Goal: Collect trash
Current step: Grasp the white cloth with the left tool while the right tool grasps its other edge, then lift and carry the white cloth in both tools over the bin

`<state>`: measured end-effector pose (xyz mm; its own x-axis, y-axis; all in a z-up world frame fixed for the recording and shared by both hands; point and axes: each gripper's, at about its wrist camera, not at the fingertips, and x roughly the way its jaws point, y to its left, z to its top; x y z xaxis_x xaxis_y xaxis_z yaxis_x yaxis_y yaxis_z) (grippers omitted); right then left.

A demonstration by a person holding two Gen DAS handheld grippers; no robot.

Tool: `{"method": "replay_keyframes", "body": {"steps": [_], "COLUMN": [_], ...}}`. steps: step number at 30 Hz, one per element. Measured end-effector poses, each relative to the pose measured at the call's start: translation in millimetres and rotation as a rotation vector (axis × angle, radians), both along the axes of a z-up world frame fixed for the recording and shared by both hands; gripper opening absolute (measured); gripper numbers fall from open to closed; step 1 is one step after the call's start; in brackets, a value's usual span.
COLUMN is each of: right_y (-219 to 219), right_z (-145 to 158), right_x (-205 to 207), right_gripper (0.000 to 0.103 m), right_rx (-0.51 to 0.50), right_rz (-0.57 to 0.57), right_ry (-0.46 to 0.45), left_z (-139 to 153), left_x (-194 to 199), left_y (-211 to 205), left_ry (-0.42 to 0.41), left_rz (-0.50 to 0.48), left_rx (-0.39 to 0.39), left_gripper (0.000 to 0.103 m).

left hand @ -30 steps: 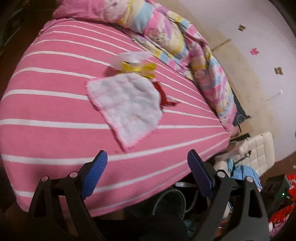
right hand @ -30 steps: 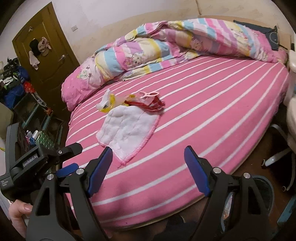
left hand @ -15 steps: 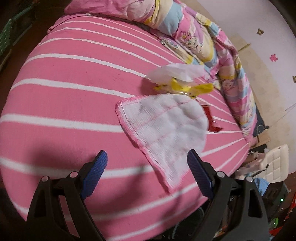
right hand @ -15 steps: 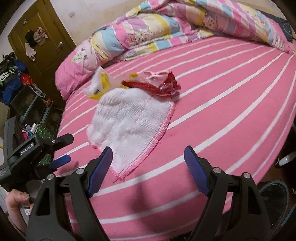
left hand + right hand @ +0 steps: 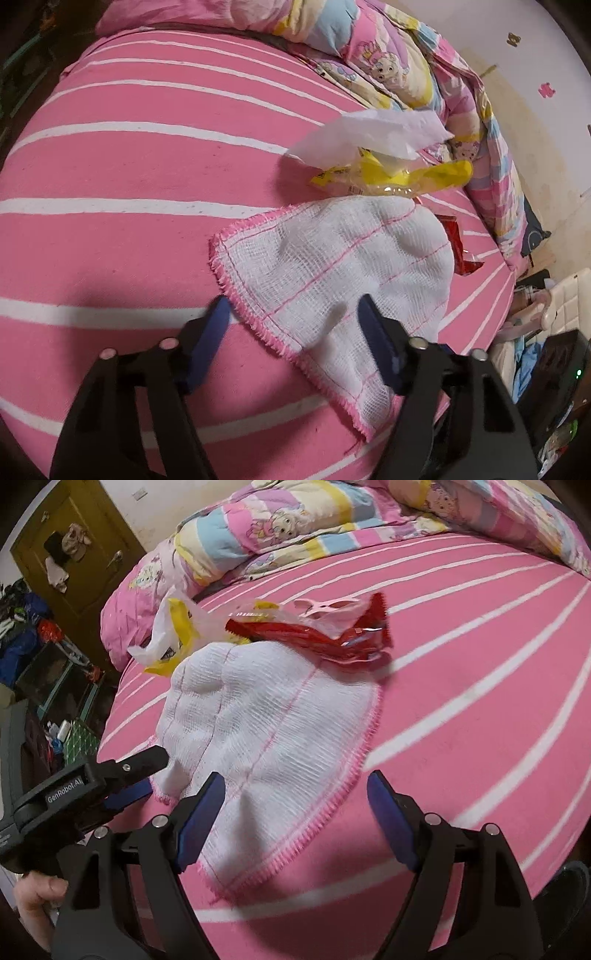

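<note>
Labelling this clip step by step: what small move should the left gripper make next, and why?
Probably finish closing on the white cloth. The left gripper has just been narrowing, its jaws straddle the cloth's near edge, and the pads are not yet pressing it.

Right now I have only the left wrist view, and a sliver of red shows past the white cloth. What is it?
Observer: A crumpled red wrapper, lying at the far edge of the white cloth.
Operator: Anything on it?
Observer: A pale pink plastic piece rests on top; I cannot tell what it is.
Operator: Where is the right gripper?
Observer: The right gripper is open over the cloth's near edge, not gripping it.
</note>
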<state>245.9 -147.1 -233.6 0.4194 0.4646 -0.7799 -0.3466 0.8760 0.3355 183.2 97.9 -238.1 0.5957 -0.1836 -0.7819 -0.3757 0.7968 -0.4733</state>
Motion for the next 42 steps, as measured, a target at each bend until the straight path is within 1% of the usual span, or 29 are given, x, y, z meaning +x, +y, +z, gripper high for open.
{"method": "replay_keyframes", "body": {"steps": [1, 2, 3, 5, 6, 8, 9, 10, 11, 12, 13, 17, 24, 29, 35, 42], "right_y": [2.1, 5.4, 7.5, 8.7, 9.0, 9.2, 9.4, 9.6, 10.4, 11.2, 11.7, 12.6, 10.5, 10.5, 7.1, -9.1], "right_z": [-1.2, -4.5, -6.1, -7.3, -8.1, -8.6, -8.7, -8.0, -8.0, -6.6, -4.4, 5.4, 36.7, 58.2, 84.2, 109.9], "right_x": [0.8, 2.2, 2.5, 0.6, 1.0, 0.9, 0.7, -0.3, -0.2, -1.9, -4.4, -16.3, -47.8, -68.4, -95.0, -125.2], "right_gripper": [0.072, 0.068, 0.067, 0.062, 0.059, 0.042, 0.037, 0.028, 0.022, 0.019, 0.014, 0.011, 0.009, 0.009, 0.009, 0.007], "right_rx": [-0.005, -0.014, -0.027, -0.040, -0.042, -0.044, -0.043, -0.037, -0.035, -0.034, -0.033, -0.018, 0.026, 0.042, 0.061, 0.087], "right_rz": [0.010, 0.022, 0.025, 0.026, 0.026, 0.029, 0.034, 0.043, 0.049, 0.058, 0.064, 0.069, 0.072, 0.088, 0.105, 0.100], "right_ry": [0.005, 0.015, 0.015, 0.007, 0.008, 0.014, 0.018, 0.024, 0.026, 0.027, 0.022, 0.004, -0.053, -0.087, -0.130, -0.164], "left_z": [-1.4, -2.3, -2.8, -4.3, -4.9, -6.7, -7.3, -7.4, -7.4, -6.5, -4.0, 9.5, 36.3, 50.8, 70.7, 98.2], "left_x": [0.7, 1.3, 0.9, -0.3, -1.6, -2.7, -3.9, -5.1, -6.0, -7.2, -9.1, -23.2, -61.4, -86.2, -114.7, -148.8], "left_y": [-0.7, -1.9, -3.4, -5.1, -5.1, -4.6, -3.8, -2.9, -2.5, -3.2, -4.4, -5.5, -4.9, -0.8, -1.3, -11.9], "left_ry": [0.002, 0.004, 0.004, 0.006, 0.007, 0.009, 0.010, 0.009, 0.006, 0.003, -0.002, -0.038, -0.099, -0.122, -0.155, -0.198], "left_rz": [-0.005, -0.007, -0.012, -0.024, -0.026, -0.029, -0.027, -0.026, -0.029, -0.029, -0.027, -0.016, 0.016, 0.042, 0.045, 0.038], "left_rx": [-0.001, 0.000, 0.006, 0.011, 0.007, -0.006, -0.015, -0.030, -0.049, -0.055, -0.051, -0.061, -0.095, -0.133, -0.131, -0.132], "left_gripper": [0.058, 0.057, 0.053, 0.043, 0.039, 0.026, 0.023, 0.017, 0.011, 0.010, 0.008, 0.005, 0.005, 0.005, 0.005, 0.005]}}
